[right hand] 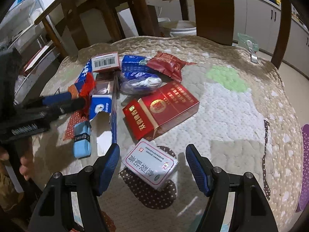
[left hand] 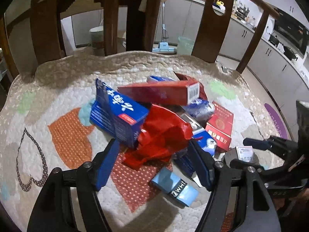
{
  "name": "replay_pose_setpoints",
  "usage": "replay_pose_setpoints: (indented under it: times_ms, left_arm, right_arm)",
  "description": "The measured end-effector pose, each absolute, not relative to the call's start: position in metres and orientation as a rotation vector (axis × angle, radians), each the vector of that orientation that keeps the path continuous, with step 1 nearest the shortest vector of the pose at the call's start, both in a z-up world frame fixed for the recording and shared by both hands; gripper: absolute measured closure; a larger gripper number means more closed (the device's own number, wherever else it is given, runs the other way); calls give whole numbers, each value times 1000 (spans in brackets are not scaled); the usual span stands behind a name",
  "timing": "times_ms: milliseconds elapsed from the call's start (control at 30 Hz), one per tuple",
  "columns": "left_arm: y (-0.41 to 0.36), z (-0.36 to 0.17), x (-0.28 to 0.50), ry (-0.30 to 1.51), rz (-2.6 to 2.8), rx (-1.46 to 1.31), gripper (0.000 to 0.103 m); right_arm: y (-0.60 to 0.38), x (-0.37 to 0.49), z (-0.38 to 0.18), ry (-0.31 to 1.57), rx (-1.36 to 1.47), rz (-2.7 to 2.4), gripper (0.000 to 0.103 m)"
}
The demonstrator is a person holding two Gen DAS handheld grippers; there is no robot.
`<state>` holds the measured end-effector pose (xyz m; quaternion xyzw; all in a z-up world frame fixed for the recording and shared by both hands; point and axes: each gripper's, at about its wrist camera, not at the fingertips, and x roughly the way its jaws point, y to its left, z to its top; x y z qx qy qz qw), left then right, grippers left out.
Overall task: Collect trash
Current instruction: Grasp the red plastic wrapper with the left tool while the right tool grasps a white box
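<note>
A heap of trash lies on a quilted seat cushion point(left hand: 58, 100): a blue carton point(left hand: 115, 118), a long red box point(left hand: 160, 92), crumpled red paper point(left hand: 164, 135), a red cigarette pack point(right hand: 160, 108), a light blue roll point(right hand: 82, 139) and a small white box point(right hand: 151, 164). My left gripper point(left hand: 154, 160) is open, its fingers on either side of the red paper. My right gripper point(right hand: 152, 164) is open, its fingers on either side of the white box without touching it. The right gripper also shows in the left wrist view point(left hand: 256, 150).
The cushion sits on a wooden chair with a back slat point(left hand: 214, 19) and armrest point(left hand: 256, 5). A table leg point(right hand: 139, 7) and a white bucket point(right hand: 181, 29) stand behind. Kitchen cabinets point(left hand: 274, 67) run along the right. A metal rack point(right hand: 25, 44) stands at the left.
</note>
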<state>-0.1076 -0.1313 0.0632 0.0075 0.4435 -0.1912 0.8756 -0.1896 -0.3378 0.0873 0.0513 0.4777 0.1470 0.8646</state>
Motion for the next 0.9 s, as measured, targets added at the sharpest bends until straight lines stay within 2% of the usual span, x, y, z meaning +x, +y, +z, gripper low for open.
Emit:
replay_pose_setpoints:
  times_ms: [100,167,233,433,500,533,567,633,900]
  left_arm:
    - [-124,63,-99,941,-394,-5,26]
    - [-126,61,-94,934,-419,11,19]
    - [-134,56,-89,913,-422,75,15]
    - [-147,39,-79,991,-496,54,16]
    - [-149,38,-80,1009,-495,47,42]
    - [-149,36,-79,1037,-479,38,78]
    - [-148,37,-78,1055,-479,18,83]
    - [-144,43,-82,1041,-463,-15,85]
    - [-148,86,-120,947,-468,14,86]
  right_arm:
    - [-336,-189,83,1013,110,310,29]
    - [-335,-189,81,1023,118,310,41]
    - [-335,-189,79,1027,126,304,41]
    - [-335,-191,79,1032,148,304,42]
    - [-337,-192,80,1030,159,303,42]
    - [-337,-193,80,1028,164,305,42]
    - [-338,-194,82,1026,170,307,42]
    - [-337,-196,84,1017,182,310,42]
    - [-354,-210,102,952,263,306,42]
